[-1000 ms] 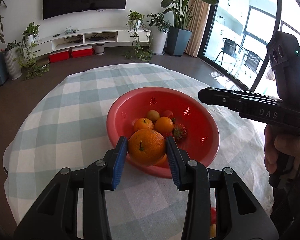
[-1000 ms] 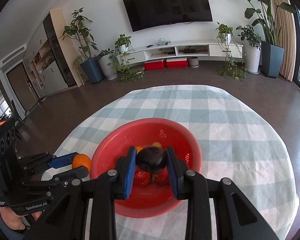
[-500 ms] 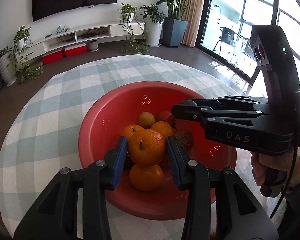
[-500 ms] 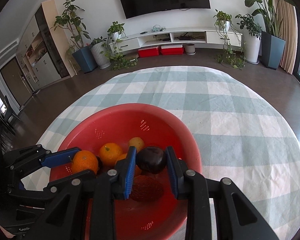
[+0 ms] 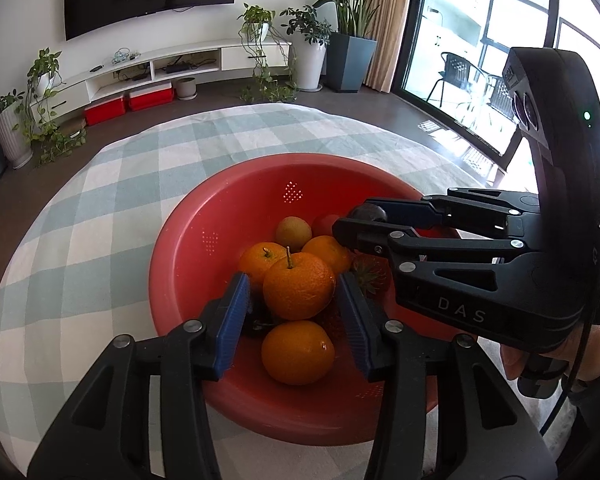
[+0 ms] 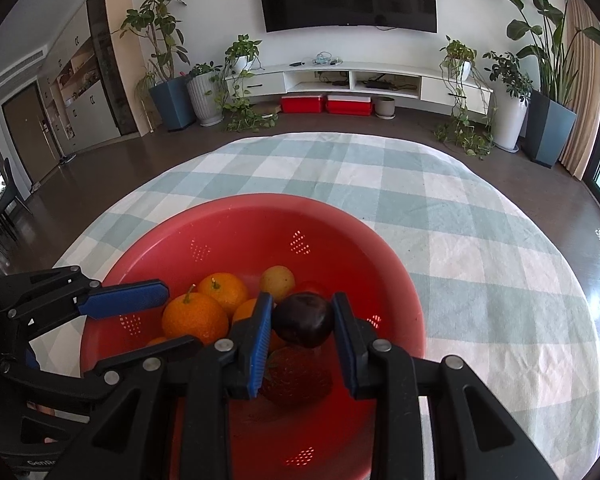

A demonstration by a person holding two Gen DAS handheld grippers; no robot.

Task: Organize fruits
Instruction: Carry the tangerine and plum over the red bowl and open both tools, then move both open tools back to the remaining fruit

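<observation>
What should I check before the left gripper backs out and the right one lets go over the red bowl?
1. Left gripper has just been opening; pads clear of the orange: ok.
2. Orange settled on the other fruit: cannot tell.
3. Right gripper clamped on the dark fruit: ok.
4. Dark fruit above the red bowl: ok.
5. Strawberry directly below it, soft landing: cannot tell.

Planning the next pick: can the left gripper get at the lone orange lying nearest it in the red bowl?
Probably yes. The lone orange lies uncovered just below the left gripper, whose jaws have just been opening off the stemmed orange. That orange sits just above it, still between the jaws, and could get nudged.
</observation>
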